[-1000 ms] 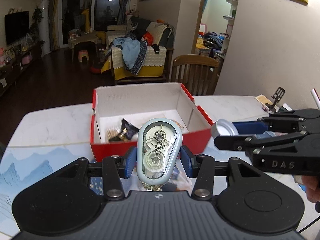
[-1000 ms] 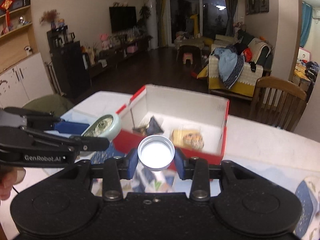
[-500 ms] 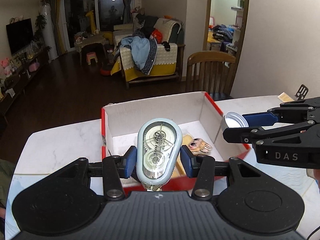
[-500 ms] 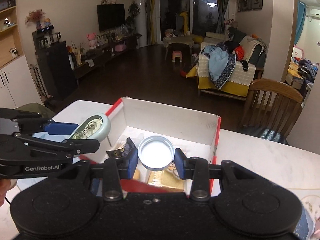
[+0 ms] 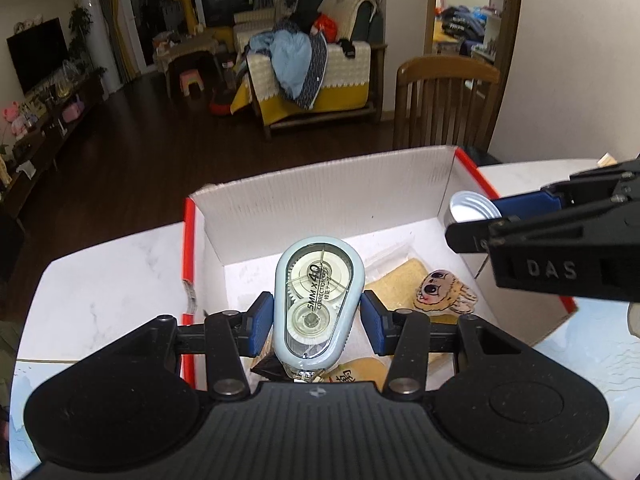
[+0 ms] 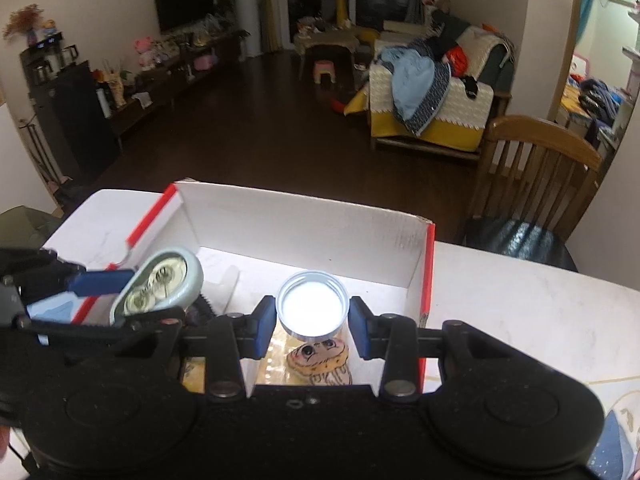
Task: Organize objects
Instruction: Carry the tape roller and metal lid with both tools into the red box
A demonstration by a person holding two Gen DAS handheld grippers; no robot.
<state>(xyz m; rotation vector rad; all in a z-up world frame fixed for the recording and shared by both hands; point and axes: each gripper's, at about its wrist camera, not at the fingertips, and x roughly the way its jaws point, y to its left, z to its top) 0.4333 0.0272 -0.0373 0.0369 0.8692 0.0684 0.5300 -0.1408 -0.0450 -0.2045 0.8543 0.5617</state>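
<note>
Left gripper (image 5: 317, 322) pinches the correction tape (image 5: 319, 304); right gripper (image 6: 313, 320) pinches a metal lid (image 6: 313, 307); both hang over the red-edged box (image 5: 320, 184) near the tabletop's far edge; drop-off step; next, probably lower and release.

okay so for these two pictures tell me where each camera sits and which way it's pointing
Left wrist: sits on the left gripper, looking down into the red box; its pads clamp a correction tape; the right gripper enters at right.
Right wrist: sits on the right gripper, facing the same box; its pads clamp a metal lid; the left gripper enters at left.
Shared: box, cartoon sticker, wooden chair.
</note>
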